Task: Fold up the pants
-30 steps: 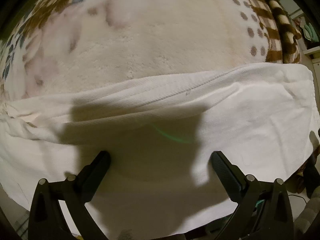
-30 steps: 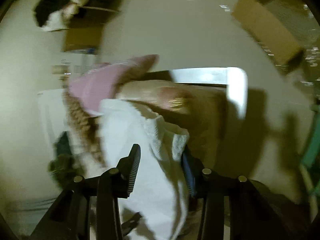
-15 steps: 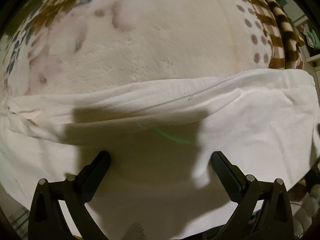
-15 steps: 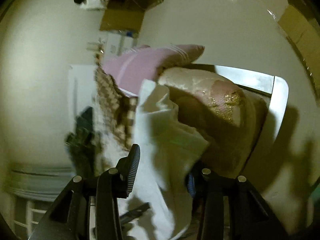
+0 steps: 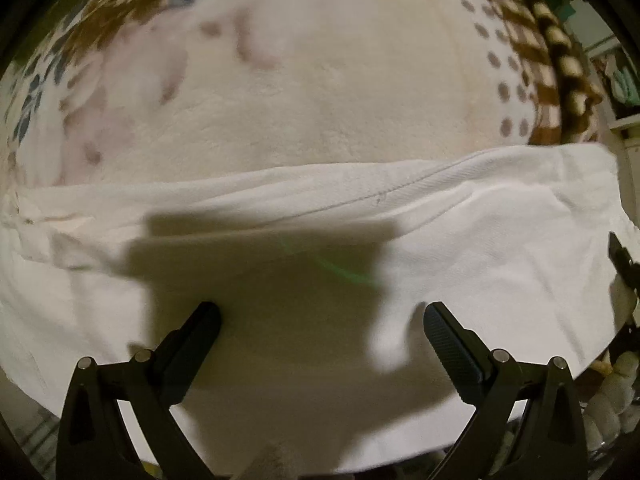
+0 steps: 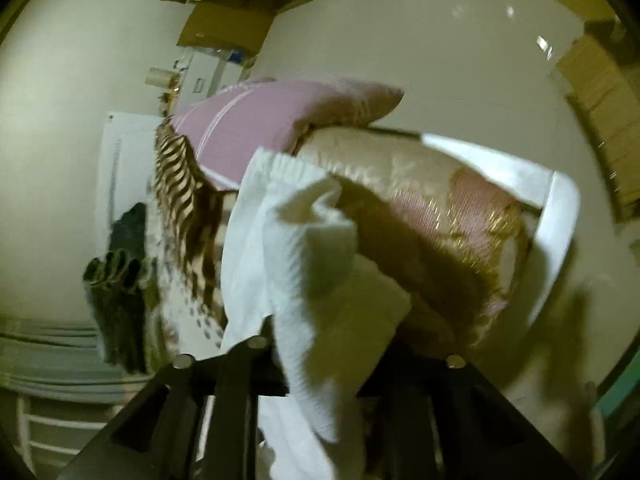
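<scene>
The left gripper (image 5: 322,318) stands wide open above the white pants (image 5: 460,248), and its fingers (image 5: 200,332) hold nothing. The pants lie spread across the fleece blanket (image 5: 320,92), near its dotted edge. The right gripper (image 6: 320,364) is closed on a bunch of the pants (image 6: 304,264), lifted in front of the pink pillow (image 6: 272,120) and the beige pillow (image 6: 432,216).

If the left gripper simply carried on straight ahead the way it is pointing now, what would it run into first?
Most likely the white pants. The left gripper hangs with open jaws over the spread cloth, which fills the space ahead of them. The patterned blanket lies beyond. Depth is hard to judge.
</scene>
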